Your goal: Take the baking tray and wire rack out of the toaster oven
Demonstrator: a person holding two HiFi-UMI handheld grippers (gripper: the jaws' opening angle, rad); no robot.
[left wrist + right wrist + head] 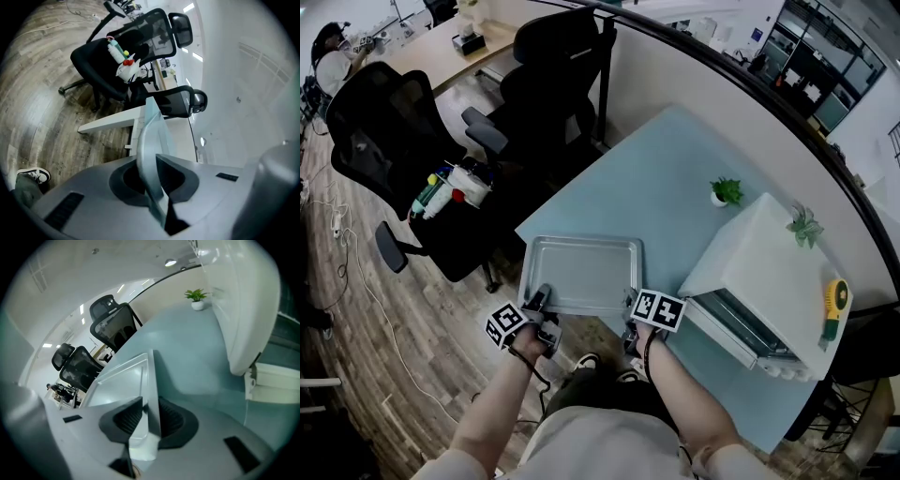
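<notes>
- Head view: tray is out and lies on the counter, just left of the oven.
- Left gripper is clenched on the tray rim at the corner farther from the oven. Its own view shows the thin metal edge pinched hard between the pads.
- Right gripper has the rim at the corner nearer the oven. The edge sits between its pads, and that grip looks the lighter of the two.
- My read: this is the set-down, and letting go comes next.
- The held edge looks to sit right at the counter's lip, so nudge the tray away from the lip, still left of the oven, before letting go.
- Then spread both pairs of jaws evenly. One side hanging on would swing the tray round.
- Draw back straight off the rim, no lifting, so the lip doesn't snag a pad.
- No wire rack shows in any view. It is probably inside the oven, so leave the oven front clear for the next reach.
</notes>
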